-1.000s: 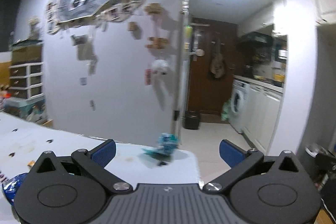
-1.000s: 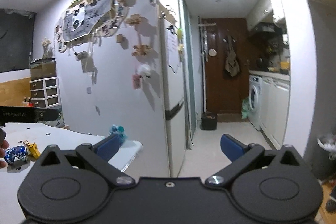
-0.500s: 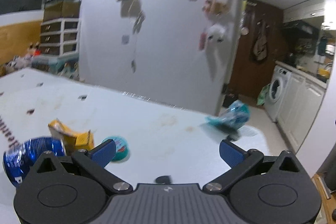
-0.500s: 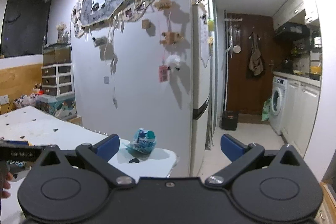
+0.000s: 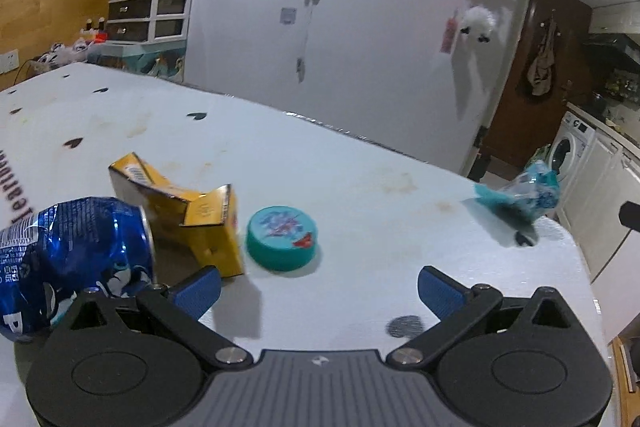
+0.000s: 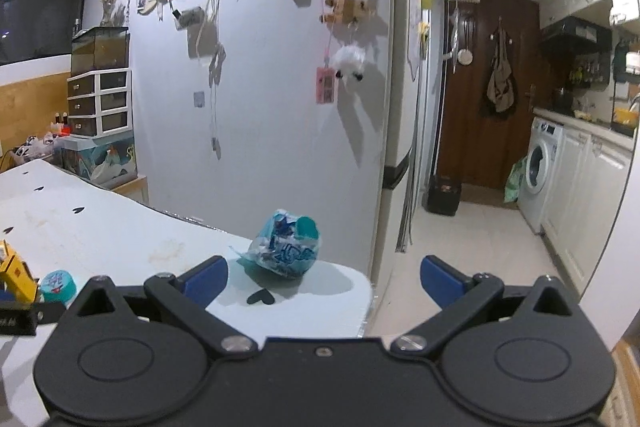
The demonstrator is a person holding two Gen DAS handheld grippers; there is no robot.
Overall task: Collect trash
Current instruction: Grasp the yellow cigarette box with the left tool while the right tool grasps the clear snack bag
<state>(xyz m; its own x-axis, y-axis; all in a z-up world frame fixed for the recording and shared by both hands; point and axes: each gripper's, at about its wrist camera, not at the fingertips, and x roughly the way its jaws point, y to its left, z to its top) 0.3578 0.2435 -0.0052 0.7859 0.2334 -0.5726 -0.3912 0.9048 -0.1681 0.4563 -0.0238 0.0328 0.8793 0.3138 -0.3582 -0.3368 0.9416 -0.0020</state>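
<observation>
The left hand-held gripper (image 5: pixel 318 285) is tipping downward from the far wall toward the desk (image 5: pixel 360 163), so the litter is now filling its view where a second ago only the far corner of the white top was showing. Its blue-padded jaws are standing wide apart with nothing between them. The right hand-held gripper (image 6: pixel 323 275) is also lowering a little and swinging left, and it too is gaping apart and carrying nothing. By this reading, the person is finishing the approach and lining up for a first pick; no piece is being lifted yet, so the collecting is only beginning.

Counting the trash on the desk, four pieces are lying there. One crushed blue can (image 5: pixel 68 259) is resting on its side at the near left, just beside the left jaw. One torn yellow carton (image 5: pixel 188 215) is lying right against the can. One teal lid (image 5: pixel 282 238) is sitting flat just beside the carton, roughly ahead of the left gripper's gap. One crumpled teal wrapper (image 5: pixel 524 197) is sitting well apart from the others near the far right corner, in front of the right gripper's left jaw (image 6: pixel 286 247). No bin for the trash is showing clearly in either view.
</observation>
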